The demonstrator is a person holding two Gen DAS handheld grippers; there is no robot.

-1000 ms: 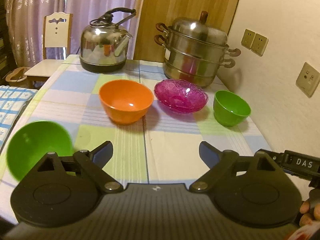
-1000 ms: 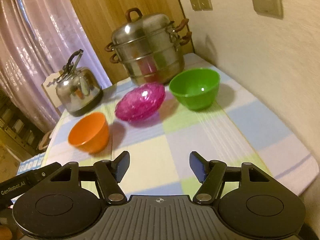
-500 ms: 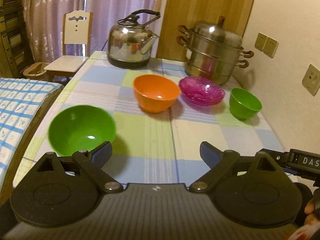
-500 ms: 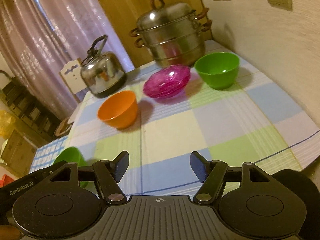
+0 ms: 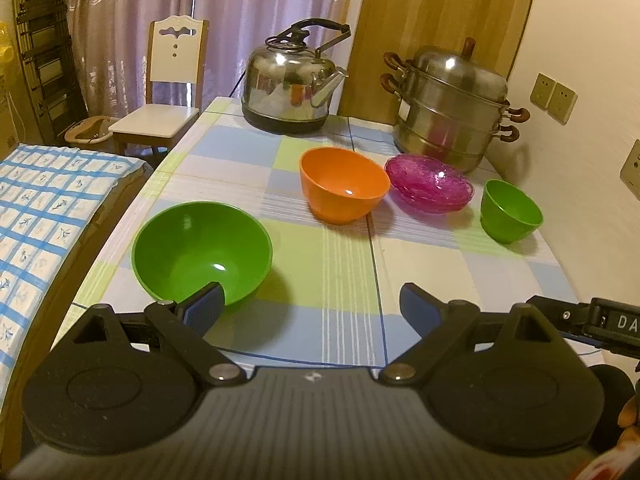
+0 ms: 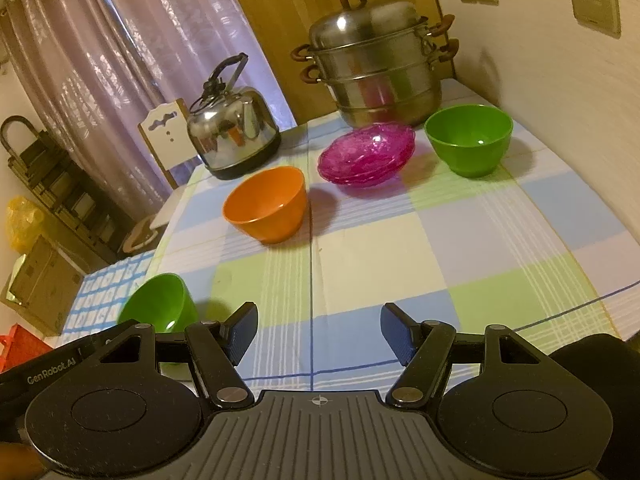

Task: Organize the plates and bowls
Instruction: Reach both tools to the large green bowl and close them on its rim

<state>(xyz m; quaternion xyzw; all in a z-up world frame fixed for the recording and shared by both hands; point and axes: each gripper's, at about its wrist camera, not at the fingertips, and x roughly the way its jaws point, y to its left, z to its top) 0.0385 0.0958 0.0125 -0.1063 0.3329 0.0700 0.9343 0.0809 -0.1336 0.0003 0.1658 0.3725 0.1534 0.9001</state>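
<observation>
While both tools hang over the near edge of the checked surface (image 5: 332, 280), neither holds anything. At the bottom of the left wrist view, the left hand-held gripper (image 5: 310, 308) has its jaws spread wide, with only tablecloth between them; its left fingertip (image 5: 204, 308) overlaps the near rim of the large green bowl (image 5: 202, 250) at lower left of the frame (whether it touches cannot be told). At the bottom of the right wrist view, the right hand-held gripper (image 6: 318, 334) also stands wide and empty above the cloth.

Farther up, at centre frame of the left view, sits the orange bowl (image 5: 344, 190), and just to its right a stack of pink glass plates (image 5: 430, 188), then the small green bowl (image 5: 510, 212) near the right edge. Behind them, toward the top of the frame, stand a steel kettle (image 5: 294, 88) and a tiered steamer pot (image 5: 452, 108). A white chair (image 5: 168, 80) is at upper left, before the curtain (image 5: 160, 8).
</observation>
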